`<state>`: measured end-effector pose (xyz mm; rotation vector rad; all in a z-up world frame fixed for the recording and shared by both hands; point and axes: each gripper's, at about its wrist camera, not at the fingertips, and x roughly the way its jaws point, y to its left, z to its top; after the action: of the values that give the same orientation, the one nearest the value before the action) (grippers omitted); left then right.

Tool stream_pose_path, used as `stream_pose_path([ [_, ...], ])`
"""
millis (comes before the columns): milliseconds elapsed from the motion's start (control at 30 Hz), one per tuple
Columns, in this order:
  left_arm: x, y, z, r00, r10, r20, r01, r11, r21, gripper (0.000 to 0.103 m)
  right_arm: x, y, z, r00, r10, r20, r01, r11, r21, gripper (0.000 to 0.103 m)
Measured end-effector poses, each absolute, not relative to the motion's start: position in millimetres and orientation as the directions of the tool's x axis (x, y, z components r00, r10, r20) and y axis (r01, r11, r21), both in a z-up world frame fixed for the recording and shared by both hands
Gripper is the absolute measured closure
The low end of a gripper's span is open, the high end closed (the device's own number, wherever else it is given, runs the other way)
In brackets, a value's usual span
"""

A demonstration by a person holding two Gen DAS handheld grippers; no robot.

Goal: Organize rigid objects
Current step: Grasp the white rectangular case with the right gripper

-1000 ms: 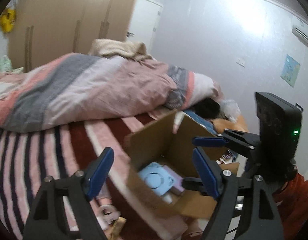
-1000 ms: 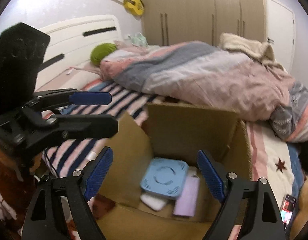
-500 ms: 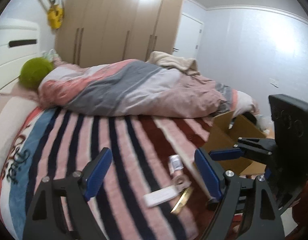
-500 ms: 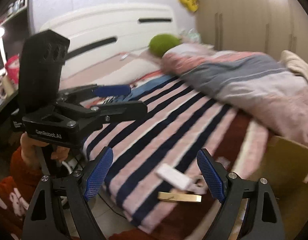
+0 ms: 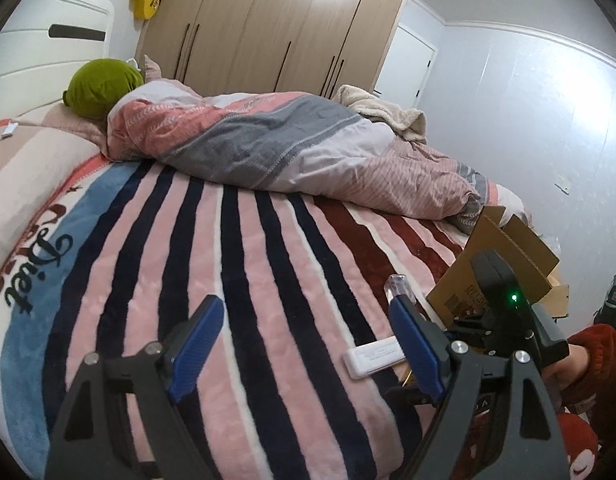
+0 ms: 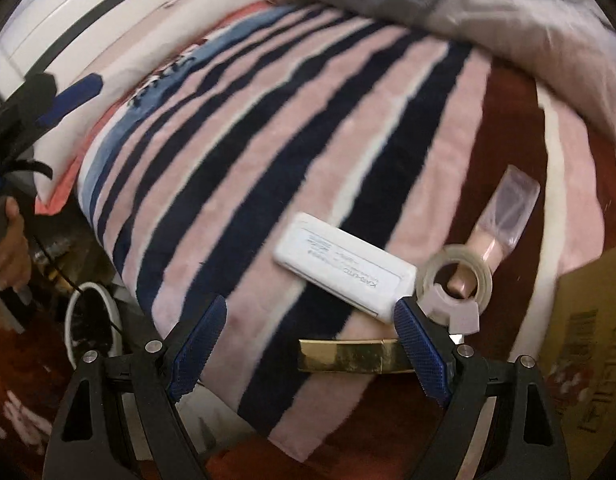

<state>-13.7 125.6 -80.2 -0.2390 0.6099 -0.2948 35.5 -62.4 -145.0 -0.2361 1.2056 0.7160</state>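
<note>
Both tools are over the near edge of the bed, which is covered by a striped blanket [image 6: 267, 152] in pink, navy and maroon. Right tool [image 6: 308, 344]: jaws spread wide, blue pads apart, nothing held. Between and just beyond its fingers lies a small cluster of rigid objects. A white rectangular case [image 6: 344, 266] with printed text lies flat on the blanket, slanted from 10 o'clock to 4 o'clock. At its 3 o'clock end, touching or overlapping it, is a tape roll in a pale dispenser [image 6: 456, 284]. A clear-capped pink bottle [image 6: 504, 216] lies on its side behind the roll, cap toward 1 o'clock. A gold bar-shaped item [image 6: 348, 356] lies crosswise at 6 o'clock of the white case, near the blanket edge, its right end hidden behind the right finger pad. A cardboard box [image 6: 588, 340] stands at 3 o'clock of the cluster. Left tool [image 5: 303, 344]: jaws also spread wide, empty, held over bare blanket at 9 o'clock of the objects. In its view the white case sits just beside its right finger, the box farther at 3 o'clock, and a rumpled duvet [image 5: 287, 148] with a green plush [image 5: 101, 88] lies at the far side of the bed.
</note>
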Motion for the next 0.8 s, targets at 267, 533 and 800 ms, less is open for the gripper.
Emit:
stream_pose_path([
  [267, -8.0, 121.9, -82.7, 0.774, -0.358, -0.523, 0.216, 0.925, -0.313, 0.021, 49.2, -62.8, -154.8, 0.180, 0.340, -0.923, -0.582, 0.793, 0.179, 0.018],
  [533, -11.2, 128.0, -83.9, 0.775, -0.330, -0.540, 0.185, 0.934, -0.306, 0.021, 49.5, -29.5, -160.9, 0.228, 0.323, -0.919, -0.621, 0.775, 0.118, 0.017],
  [800, -8.3, 133.9, -94.8, 0.754, -0.324, -0.572, 0.171, 0.937, -0.306, 0.021, 47.1, -7.0, -168.5, 0.298, 0.262, -0.918, -0.650, 0.760, 0.006, 0.018],
])
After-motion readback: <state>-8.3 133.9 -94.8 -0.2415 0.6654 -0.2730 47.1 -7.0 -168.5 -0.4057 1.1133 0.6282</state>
